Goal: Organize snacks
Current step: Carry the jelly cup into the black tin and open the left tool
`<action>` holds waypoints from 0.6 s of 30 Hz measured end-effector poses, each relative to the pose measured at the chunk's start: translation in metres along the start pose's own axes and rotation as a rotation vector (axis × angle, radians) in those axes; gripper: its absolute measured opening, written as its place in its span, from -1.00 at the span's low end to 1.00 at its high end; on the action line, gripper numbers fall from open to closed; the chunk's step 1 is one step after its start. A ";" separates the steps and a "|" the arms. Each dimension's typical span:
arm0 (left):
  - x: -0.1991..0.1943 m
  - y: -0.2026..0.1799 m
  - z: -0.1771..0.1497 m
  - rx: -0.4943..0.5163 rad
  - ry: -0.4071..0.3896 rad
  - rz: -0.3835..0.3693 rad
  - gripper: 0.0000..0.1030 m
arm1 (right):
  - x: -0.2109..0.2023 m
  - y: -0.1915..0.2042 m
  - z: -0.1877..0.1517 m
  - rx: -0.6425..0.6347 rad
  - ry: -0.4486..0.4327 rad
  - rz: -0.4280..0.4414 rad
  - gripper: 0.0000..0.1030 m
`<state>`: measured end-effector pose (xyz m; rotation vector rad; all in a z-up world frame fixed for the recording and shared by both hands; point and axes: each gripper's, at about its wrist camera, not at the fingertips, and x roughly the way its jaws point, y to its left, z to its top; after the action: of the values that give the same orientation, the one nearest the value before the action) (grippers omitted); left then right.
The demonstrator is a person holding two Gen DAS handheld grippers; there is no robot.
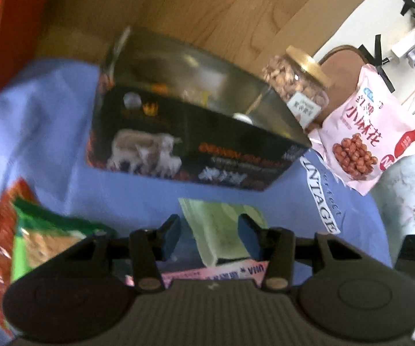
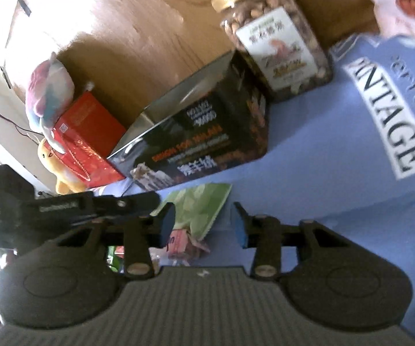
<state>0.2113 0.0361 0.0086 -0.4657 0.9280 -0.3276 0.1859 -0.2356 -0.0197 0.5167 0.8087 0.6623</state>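
Observation:
A black open box with a silver lining stands on the blue cloth; it also shows in the right wrist view. A nut jar with a gold lid stands beside it. A pink snack bag leans at the right. A pale green packet lies between the open jaws of my left gripper. My right gripper is open just above the same green packet. A pink packet lies under the left gripper.
A red and green snack bag lies at the left. A red box and plush toys stand by the wooden wall. The left gripper's body shows left of the right one.

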 end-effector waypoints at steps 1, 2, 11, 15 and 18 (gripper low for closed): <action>0.003 0.000 -0.002 -0.003 0.007 -0.013 -0.23 | 0.003 -0.001 -0.002 0.005 0.012 0.007 -0.31; 0.003 -0.002 -0.004 0.007 -0.001 -0.006 -0.34 | 0.008 -0.002 -0.005 0.009 0.028 0.018 -0.36; -0.030 -0.028 -0.010 0.094 -0.095 0.001 -0.50 | -0.008 0.019 -0.002 -0.078 -0.054 0.068 -0.60; -0.052 -0.046 0.007 0.159 -0.184 -0.010 -0.49 | -0.021 0.045 0.012 -0.172 -0.162 0.071 -0.60; -0.056 -0.059 0.028 0.204 -0.242 0.002 -0.47 | -0.020 0.065 0.030 -0.262 -0.238 0.021 -0.60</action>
<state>0.1985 0.0185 0.0914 -0.3084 0.6517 -0.3515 0.1775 -0.2099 0.0498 0.3573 0.4843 0.6995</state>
